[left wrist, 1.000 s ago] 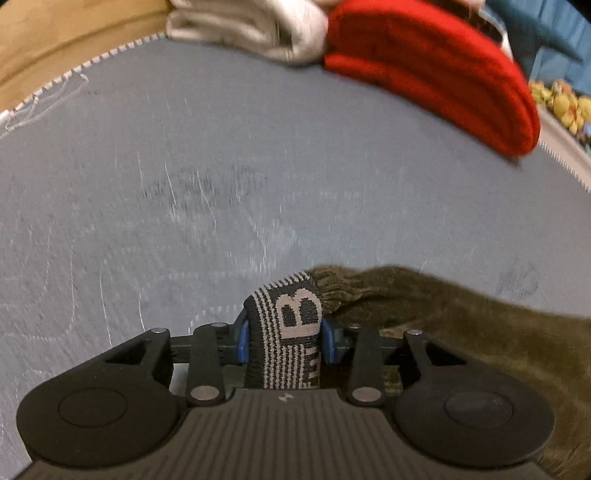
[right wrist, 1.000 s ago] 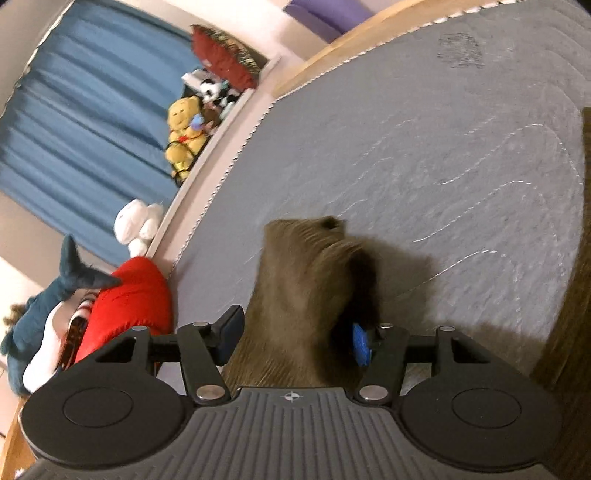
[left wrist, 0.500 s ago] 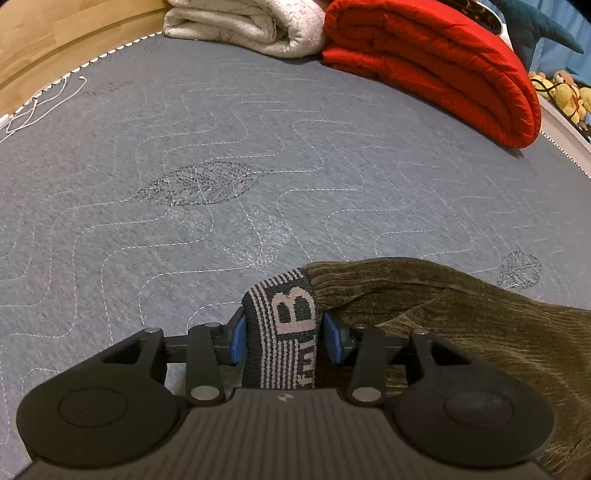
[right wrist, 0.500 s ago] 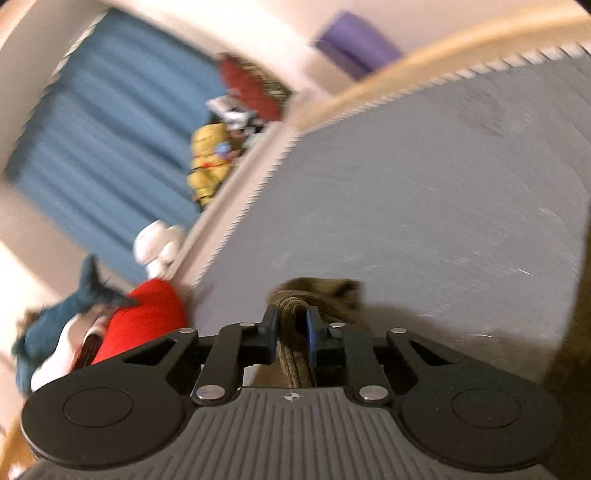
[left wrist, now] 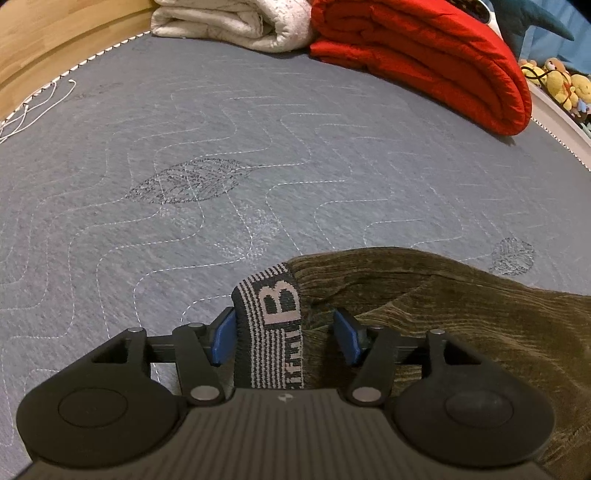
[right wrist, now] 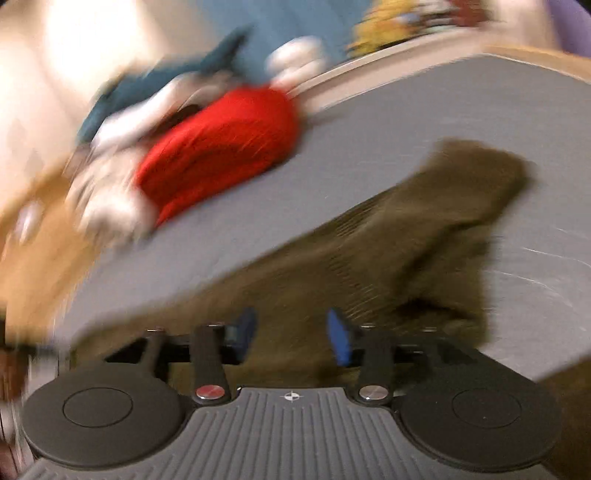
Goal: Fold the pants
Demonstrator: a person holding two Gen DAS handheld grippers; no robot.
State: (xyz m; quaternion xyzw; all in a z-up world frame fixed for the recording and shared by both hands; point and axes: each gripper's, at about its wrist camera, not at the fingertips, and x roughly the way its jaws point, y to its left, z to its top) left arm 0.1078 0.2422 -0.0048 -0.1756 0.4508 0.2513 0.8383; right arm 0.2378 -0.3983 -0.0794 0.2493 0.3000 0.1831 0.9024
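Olive-brown corduroy pants (left wrist: 461,314) lie on the grey quilted bed cover (left wrist: 258,166). Their striped elastic waistband (left wrist: 273,325) with a large letter B sits between the blue pads of my left gripper (left wrist: 283,332), whose jaws stand apart with a gap on the right side. In the blurred right wrist view the pants (right wrist: 406,240) stretch away across the bed cover (right wrist: 461,103). My right gripper (right wrist: 291,332) hovers over the cloth with its blue pads apart and nothing pinched.
A folded red blanket (left wrist: 424,62) and a folded white quilt (left wrist: 236,22) lie at the far end of the bed. Plush toys (left wrist: 557,85) line the right ledge. A wooden frame (left wrist: 48,40) borders the left side. The red blanket (right wrist: 221,147) also shows in the right wrist view.
My left gripper's jaws have spread apart from the waistband. My right gripper has let go of the pant cloth, opened, and swung fast toward the red blanket side.
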